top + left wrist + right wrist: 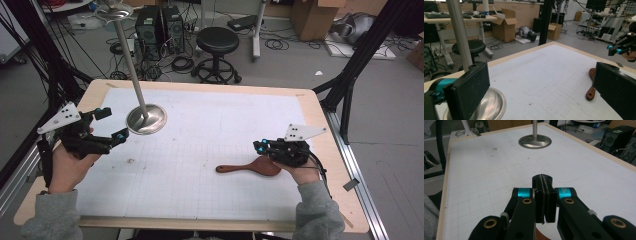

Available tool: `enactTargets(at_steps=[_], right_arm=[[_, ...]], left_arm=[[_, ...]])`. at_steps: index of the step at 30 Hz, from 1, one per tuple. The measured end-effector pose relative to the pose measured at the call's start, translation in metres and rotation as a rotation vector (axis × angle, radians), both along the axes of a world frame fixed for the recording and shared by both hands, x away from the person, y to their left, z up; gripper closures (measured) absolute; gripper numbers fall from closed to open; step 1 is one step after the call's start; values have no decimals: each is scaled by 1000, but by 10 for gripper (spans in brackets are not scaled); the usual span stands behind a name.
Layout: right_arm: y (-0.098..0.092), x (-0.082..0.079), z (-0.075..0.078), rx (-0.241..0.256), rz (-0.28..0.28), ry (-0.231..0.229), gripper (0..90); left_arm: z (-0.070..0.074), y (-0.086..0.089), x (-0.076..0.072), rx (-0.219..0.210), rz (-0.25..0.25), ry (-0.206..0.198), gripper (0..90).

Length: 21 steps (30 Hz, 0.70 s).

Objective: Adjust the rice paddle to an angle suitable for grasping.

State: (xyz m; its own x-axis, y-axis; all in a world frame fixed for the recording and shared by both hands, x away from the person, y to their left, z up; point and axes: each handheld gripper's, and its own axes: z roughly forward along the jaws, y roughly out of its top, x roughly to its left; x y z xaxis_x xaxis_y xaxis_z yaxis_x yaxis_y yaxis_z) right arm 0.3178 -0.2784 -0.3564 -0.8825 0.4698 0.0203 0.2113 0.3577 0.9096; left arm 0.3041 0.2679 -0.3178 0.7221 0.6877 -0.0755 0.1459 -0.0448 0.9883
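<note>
A brown wooden spoon (247,167) lies on the white gridded mat (200,150), handle pointing left. My right gripper (260,146) hovers just above the spoon's bowl end. In the right gripper view its jaws (544,180) are pressed together with nothing between them, and a sliver of the spoon (539,235) shows beneath. My left gripper (112,124) is held open at the table's left, beside the round base of a metal stand (146,119). In the left gripper view its jaws (541,90) stand wide apart, with the spoon (591,93) and the stand's base (491,105) in sight.
The stand's pole (129,55) leans up and away to a small top disc. Wooden table edges border the mat. Behind the table stand a black stool (216,42), computer towers (160,25) and cardboard boxes. Black frame legs (357,60) rise at the right.
</note>
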Motion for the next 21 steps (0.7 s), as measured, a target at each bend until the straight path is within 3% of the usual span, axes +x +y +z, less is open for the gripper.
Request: enactTargets(at_steps=[6, 10, 21], right_arm=[[11, 4, -9, -41, 43, 38, 893], [27, 7, -22, -110, 113, 85, 893], [47, 15, -42, -160, 168, 137, 894]], left_arm=[[0, 1, -1, -1, 1, 1, 17], [-1, 1, 0, -1, -1, 5, 17], [-3, 2, -1, 0, 4, 13, 17]])
